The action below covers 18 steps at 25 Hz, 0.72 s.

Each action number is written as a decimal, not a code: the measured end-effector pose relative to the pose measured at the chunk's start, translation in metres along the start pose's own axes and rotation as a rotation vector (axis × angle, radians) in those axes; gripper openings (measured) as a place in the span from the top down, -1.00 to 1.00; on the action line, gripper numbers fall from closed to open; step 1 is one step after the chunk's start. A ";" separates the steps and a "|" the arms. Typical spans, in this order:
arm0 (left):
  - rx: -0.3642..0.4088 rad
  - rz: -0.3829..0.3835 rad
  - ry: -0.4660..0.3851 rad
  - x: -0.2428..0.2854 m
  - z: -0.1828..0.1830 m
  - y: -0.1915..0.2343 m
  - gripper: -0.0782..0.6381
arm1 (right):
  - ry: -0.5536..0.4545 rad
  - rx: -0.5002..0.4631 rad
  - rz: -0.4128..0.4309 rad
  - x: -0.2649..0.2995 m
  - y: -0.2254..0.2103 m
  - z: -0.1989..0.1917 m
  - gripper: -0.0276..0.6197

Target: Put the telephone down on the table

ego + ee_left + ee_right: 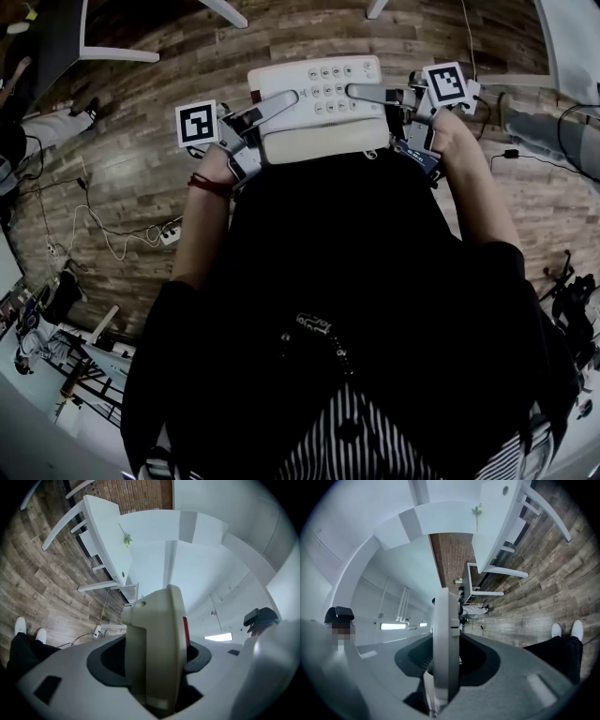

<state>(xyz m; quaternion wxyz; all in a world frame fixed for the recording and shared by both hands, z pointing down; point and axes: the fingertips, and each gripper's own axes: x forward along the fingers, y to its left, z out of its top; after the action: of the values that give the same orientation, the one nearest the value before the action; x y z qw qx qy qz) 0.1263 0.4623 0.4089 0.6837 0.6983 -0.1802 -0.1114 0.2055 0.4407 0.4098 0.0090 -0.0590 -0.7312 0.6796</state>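
The cream telephone (pixel 319 108) is held in the air in front of a person in dark clothing, keypad up toward the head camera, clear of the wood-plank floor (pixel 122 178) below it and not resting on any surface. The left gripper (pixel 272 111) clamps the telephone's left end, its jaws closed on the thick body, which stands on edge between them in the left gripper view. The right gripper (pixel 370 94) clamps the telephone's opposite end, its jaws pressed on a thin edge of the casing in the right gripper view. A marker cube (pixel 197 124) sits just outside the telephone's left end and a second cube (pixel 446 86) just outside its right end, each on its gripper. A red band (pixel 208 185) circles the person's left wrist, nearer the body than the telephone. Beyond the telephone in the left gripper view stands a white table (pixel 105 536), well apart from it. A white power strip with loose cables (pixel 169 234) lies on the floor to the telephone's lower left in the head view. The person's white shoes (pixel 565 630) show on the floor to the telephone's right in the right gripper view.
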 end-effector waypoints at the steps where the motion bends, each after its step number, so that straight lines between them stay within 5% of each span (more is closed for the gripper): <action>1: -0.002 0.003 0.000 0.000 -0.001 0.000 0.01 | 0.003 0.000 0.002 0.000 -0.001 -0.001 0.46; 18: 0.018 0.006 0.033 0.007 0.004 0.002 0.01 | -0.024 -0.024 -0.008 -0.007 -0.004 0.004 0.47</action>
<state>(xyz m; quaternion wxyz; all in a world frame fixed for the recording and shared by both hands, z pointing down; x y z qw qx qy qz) 0.1308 0.4554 0.4114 0.6807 0.7055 -0.1721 -0.0963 0.2118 0.4361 0.4135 0.0024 -0.0478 -0.7394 0.6715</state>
